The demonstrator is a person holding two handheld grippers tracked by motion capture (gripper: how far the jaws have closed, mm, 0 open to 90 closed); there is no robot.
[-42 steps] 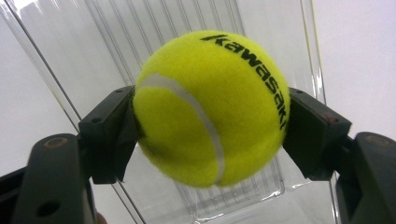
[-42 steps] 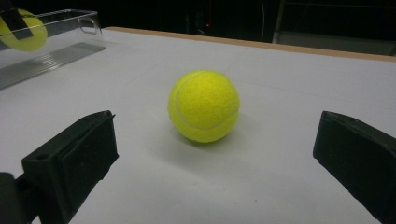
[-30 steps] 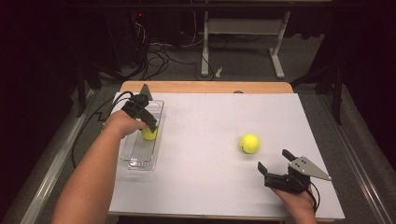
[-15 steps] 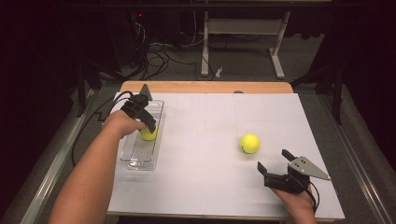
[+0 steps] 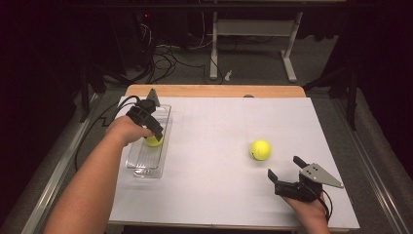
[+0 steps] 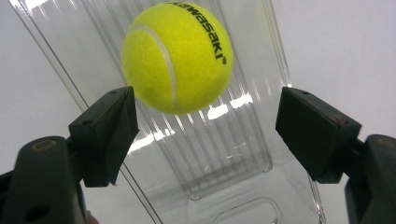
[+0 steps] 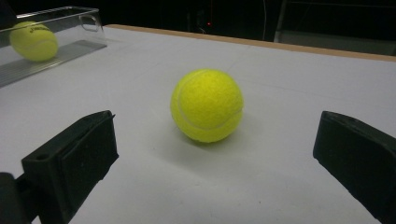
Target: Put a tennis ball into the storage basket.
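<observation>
**Inspector:** Counting first: two tennis balls, one clear plastic tray (image 5: 141,165), two grippers. All of it sits on a white-covered table (image 5: 219,195).

**Clerk:** Contents of the tray?

**Inspector:** One tennis ball (image 5: 153,141), with black lettering on it in the left gripper view (image 6: 176,56). It lies on the ribbed floor of the tray (image 6: 224,154), about midway along its length. The tray runs lengthwise along the table's left edge, toward the far left corner.

**Clerk:** And the second ball?

**Inspector:** The second ball (image 5: 260,149) rests on the bare white surface right of centre, nearer the front edge than the far one, well apart from the tray. The right gripper view shows it (image 7: 207,105) ahead of the jaws, clear of them.

**Clerk:** Left arm?

**Inspector:** The forearm reaches in from the front left; the left gripper (image 5: 155,129) points down into the tray over the ball. Its jaws have just been closing. They stand spread, one at each side of the ball's near part, and the pads do not press on it.

**Clerk:** Right?

**Inspector:** The right gripper (image 5: 285,168) is held low near the front right corner, aimed at the loose ball, jaws spread wide, nothing gripped.
</observation>
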